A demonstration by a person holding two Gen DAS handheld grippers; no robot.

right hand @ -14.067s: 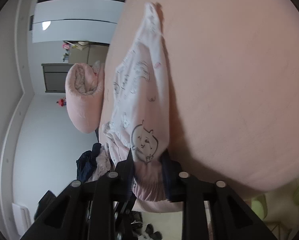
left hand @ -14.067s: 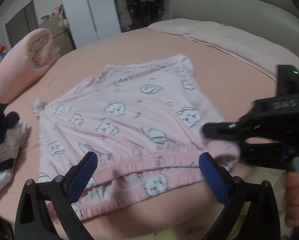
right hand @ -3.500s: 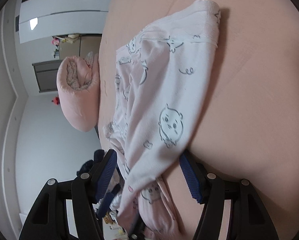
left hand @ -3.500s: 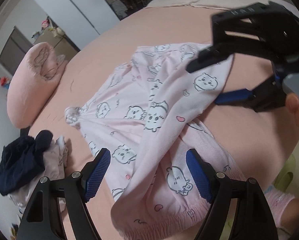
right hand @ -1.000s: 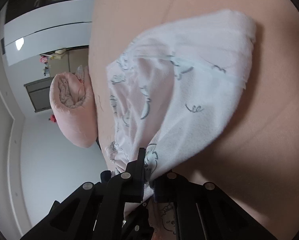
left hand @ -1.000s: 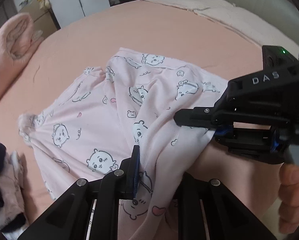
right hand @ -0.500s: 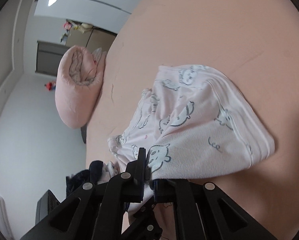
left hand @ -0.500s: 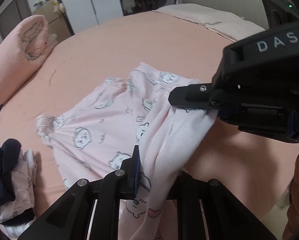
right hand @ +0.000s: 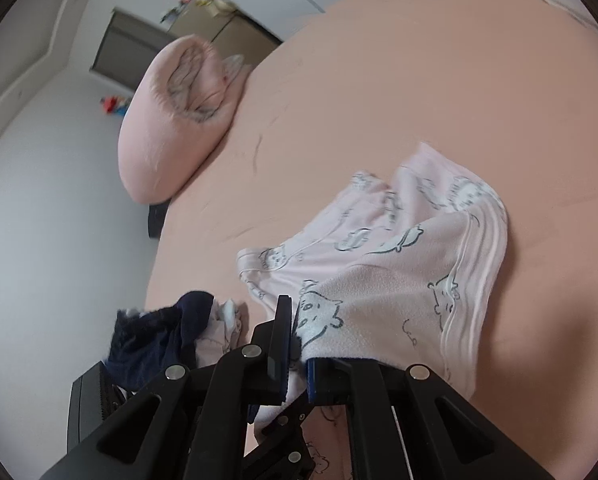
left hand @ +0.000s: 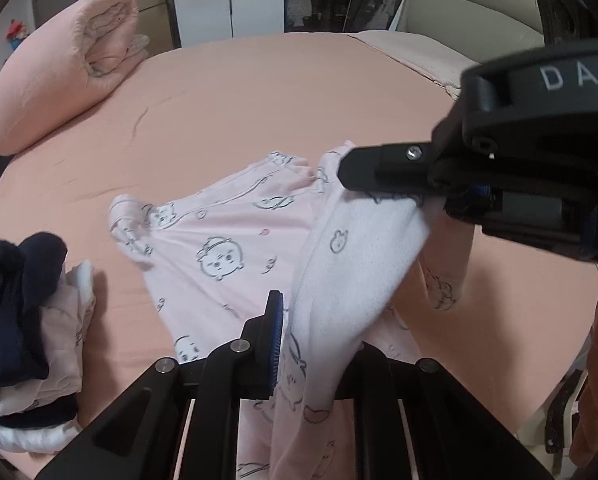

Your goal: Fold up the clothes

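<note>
Pyjamas (left hand: 227, 248) lifted off bed (left hand: 239, 112), pinched by left tool (left hand: 299, 344) and right tool (right hand: 297, 356); far part on sheet beside clothes pile (left hand: 15, 312).

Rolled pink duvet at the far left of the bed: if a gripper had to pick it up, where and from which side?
Judging by its pose, grip the rolled pink duvet at the open spiral end, coming from the bed centre side. The loose layered edges there give thin fabric to pinch; the smooth bulging body looks too thick for the jaws.
</note>
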